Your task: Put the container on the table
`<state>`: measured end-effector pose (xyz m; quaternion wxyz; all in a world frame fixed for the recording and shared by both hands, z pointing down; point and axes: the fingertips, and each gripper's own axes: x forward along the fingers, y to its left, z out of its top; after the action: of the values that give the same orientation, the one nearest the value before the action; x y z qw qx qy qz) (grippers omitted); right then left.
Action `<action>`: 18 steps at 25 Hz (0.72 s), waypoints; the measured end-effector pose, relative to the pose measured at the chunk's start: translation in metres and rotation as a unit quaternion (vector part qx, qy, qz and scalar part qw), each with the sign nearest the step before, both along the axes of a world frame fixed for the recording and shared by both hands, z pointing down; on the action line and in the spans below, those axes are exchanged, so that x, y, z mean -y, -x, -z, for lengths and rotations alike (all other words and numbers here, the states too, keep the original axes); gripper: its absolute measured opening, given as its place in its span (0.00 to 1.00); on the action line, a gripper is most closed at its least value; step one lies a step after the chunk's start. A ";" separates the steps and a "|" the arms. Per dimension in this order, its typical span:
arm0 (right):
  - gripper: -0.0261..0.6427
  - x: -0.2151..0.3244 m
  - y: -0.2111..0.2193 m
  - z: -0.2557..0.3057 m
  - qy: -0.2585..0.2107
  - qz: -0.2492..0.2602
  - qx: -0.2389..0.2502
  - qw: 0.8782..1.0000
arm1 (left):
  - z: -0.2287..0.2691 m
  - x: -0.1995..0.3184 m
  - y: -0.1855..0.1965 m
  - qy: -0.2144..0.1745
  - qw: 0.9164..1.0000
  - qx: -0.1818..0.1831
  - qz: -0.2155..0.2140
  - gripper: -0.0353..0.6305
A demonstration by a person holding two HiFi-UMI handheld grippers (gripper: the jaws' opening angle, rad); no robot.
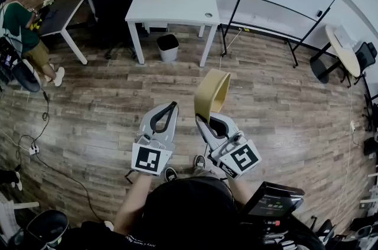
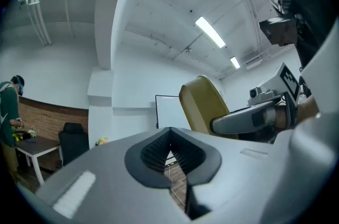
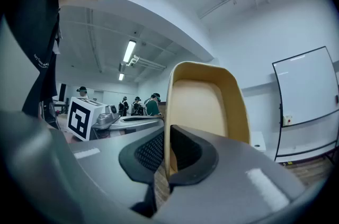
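Container in question: a tan, round-cornered plastic container (image 3: 204, 106) is being carried by the right gripper (image 1: 204, 120), whose jaws are pinching one thin side wall at the tub's near end and are almost fully closed on it. The tub is standing on edge, its long axis pointing away from the jaws and its hollow facing back toward them. The left gripper (image 1: 171, 106) is riding just beside it, jaws pressed together on nothing. A white rectangular table (image 1: 174, 3) is lying ahead, well apart across the wood-plank floor (image 1: 106, 101), beyond the tub's far end. The right hand looks like the one that has to take it forward.
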<state>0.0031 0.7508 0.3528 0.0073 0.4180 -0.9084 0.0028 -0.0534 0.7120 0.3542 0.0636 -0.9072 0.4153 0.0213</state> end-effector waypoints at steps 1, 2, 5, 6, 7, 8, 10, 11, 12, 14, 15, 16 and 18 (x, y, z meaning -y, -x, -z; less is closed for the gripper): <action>0.08 -0.001 0.002 0.000 0.001 -0.003 -0.001 1.000 | 0.000 -0.001 0.002 0.001 1.000 -0.001 -0.001 0.05; 0.08 -0.003 0.004 0.000 0.002 -0.005 -0.003 1.000 | 0.001 -0.002 0.004 0.001 1.000 -0.003 -0.002 0.05; 0.08 -0.007 0.015 -0.002 0.005 0.000 -0.004 1.000 | 0.001 -0.005 0.014 0.000 1.000 -0.006 -0.001 0.05; 0.08 -0.008 0.020 -0.003 0.005 0.005 0.000 1.000 | 0.001 -0.006 0.018 -0.001 1.000 -0.007 0.000 0.05; 0.09 -0.009 0.023 -0.003 0.005 0.007 0.006 1.000 | 0.000 -0.006 0.022 -0.001 1.000 -0.007 0.000 0.05; 0.09 -0.009 0.025 -0.003 0.004 0.004 0.011 1.000 | -0.001 -0.006 0.024 -0.001 1.000 -0.007 0.000 0.05; 0.09 -0.007 0.025 -0.004 0.004 -0.009 0.012 1.000 | -0.002 -0.007 0.028 0.002 1.000 -0.008 0.001 0.05; 0.09 -0.005 0.025 -0.005 0.004 -0.015 0.011 1.000 | -0.003 -0.006 0.030 0.004 1.000 -0.008 0.001 0.05; 0.09 -0.003 0.026 -0.006 0.004 -0.019 0.012 1.000 | -0.003 -0.005 0.032 0.005 1.000 -0.010 0.001 0.05; 0.09 -0.001 0.028 -0.006 0.006 -0.021 0.015 1.000 | -0.005 -0.003 0.036 0.012 1.000 -0.014 0.002 0.05; 0.09 0.000 0.029 -0.007 0.006 -0.021 0.016 1.000 | -0.005 -0.002 0.038 0.015 1.000 -0.016 0.002 0.05; 0.09 0.002 0.031 -0.007 0.007 -0.020 0.016 1.000 | -0.006 -0.001 0.039 0.016 1.000 -0.017 0.002 0.05; 0.09 0.006 0.034 -0.007 0.006 -0.018 0.015 1.000 | -0.009 0.003 0.040 0.017 1.000 -0.013 0.001 0.05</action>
<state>-0.0309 0.7451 0.3603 -0.0042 0.4345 -0.9005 0.0149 -0.0934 0.7092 0.3631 0.0424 -0.9076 0.4170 0.0258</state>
